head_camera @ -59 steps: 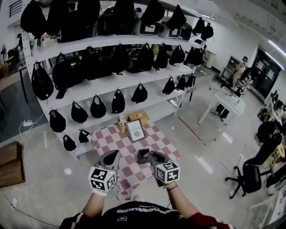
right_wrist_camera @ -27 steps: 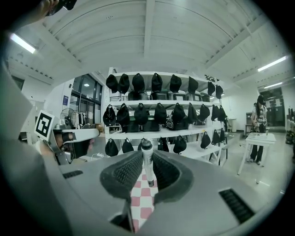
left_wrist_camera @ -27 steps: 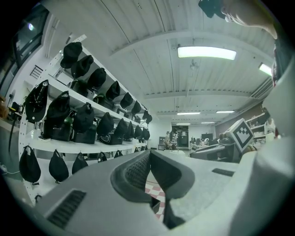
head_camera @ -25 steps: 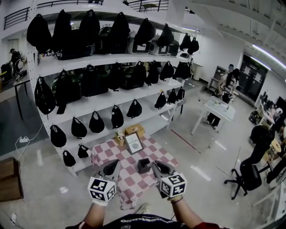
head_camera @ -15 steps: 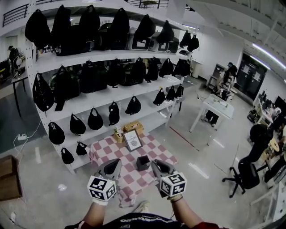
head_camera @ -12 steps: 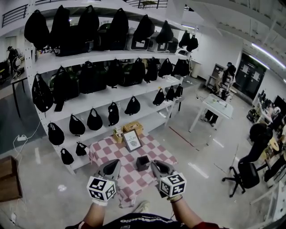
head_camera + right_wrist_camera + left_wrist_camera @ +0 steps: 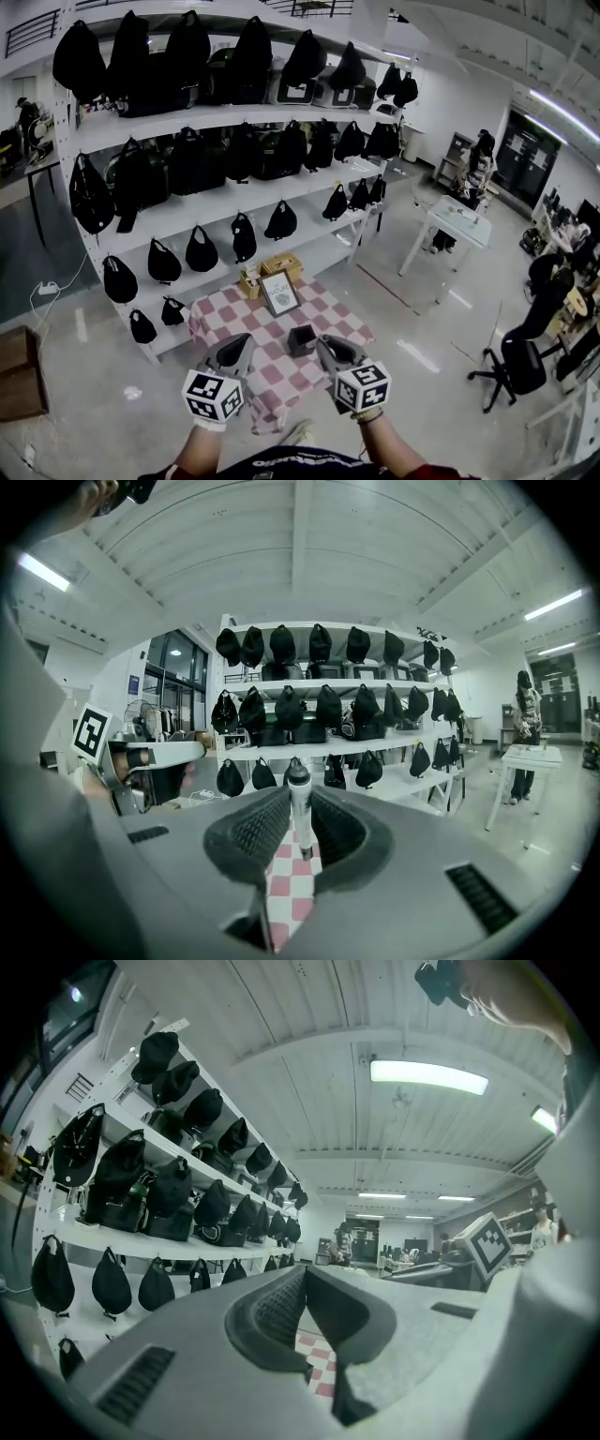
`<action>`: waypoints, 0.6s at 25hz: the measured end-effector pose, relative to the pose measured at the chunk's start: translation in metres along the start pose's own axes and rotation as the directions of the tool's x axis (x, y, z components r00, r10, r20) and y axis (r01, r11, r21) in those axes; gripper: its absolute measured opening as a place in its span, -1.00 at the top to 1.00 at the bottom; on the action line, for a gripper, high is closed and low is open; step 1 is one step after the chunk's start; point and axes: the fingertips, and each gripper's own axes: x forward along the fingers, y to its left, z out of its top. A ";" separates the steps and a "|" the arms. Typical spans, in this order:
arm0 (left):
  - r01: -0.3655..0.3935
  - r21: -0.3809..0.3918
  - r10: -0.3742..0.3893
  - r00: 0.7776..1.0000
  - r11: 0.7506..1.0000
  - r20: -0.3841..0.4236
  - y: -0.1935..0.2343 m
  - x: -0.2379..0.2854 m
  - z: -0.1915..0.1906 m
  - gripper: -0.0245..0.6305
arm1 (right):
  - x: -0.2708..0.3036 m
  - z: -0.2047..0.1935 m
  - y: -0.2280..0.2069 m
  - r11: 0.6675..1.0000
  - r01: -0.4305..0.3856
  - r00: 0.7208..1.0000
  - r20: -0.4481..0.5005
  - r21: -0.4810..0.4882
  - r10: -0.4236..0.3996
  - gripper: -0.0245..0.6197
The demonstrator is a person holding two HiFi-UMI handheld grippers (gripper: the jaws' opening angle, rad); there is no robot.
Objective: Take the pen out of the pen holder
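In the right gripper view a white pen [image 7: 300,810] with a dark cap stands upright between the ribbed pads, and my right gripper [image 7: 298,829] is shut on it. The head view has that right gripper [image 7: 328,345] raised just right of the black pen holder [image 7: 301,339], which stands on the red-and-white checked tablecloth [image 7: 230,314]. The pen itself is too small to make out there. My left gripper [image 7: 239,345] is held level to the left of the holder. Its jaws meet at the tips in the left gripper view [image 7: 304,1275], with nothing between them.
A framed sign [image 7: 280,296], a wooden box [image 7: 282,266] and a small plant pot [image 7: 249,282] stand at the table's far side. Behind are white shelves with black bags [image 7: 187,159]. A white table [image 7: 459,222], a person [image 7: 480,161] and an office chair [image 7: 517,364] are at the right.
Since the earliest frame my right gripper has come off the pen holder, which now shows apart from it. Over the last second both grippers have kept still.
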 end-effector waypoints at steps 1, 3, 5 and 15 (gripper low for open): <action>0.000 0.002 0.000 1.000 1.000 0.002 -0.001 0.000 0.001 0.91 | 0.000 0.001 0.000 1.000 0.000 1.000 0.001 0.000 0.000 0.72; 0.001 0.004 -0.001 1.000 1.000 0.004 -0.002 0.001 0.003 0.91 | -0.001 0.002 -0.001 1.000 0.000 1.000 0.002 0.000 0.000 0.72; 0.003 0.005 -0.003 1.000 1.000 0.003 -0.002 0.001 0.002 0.91 | -0.002 0.001 0.000 1.000 0.001 1.000 0.002 0.001 -0.001 0.72; 0.005 0.005 -0.004 1.000 1.000 -0.010 -0.006 0.004 -0.005 0.91 | -0.005 -0.001 -0.001 1.000 0.006 1.000 -0.007 -0.013 -0.006 0.72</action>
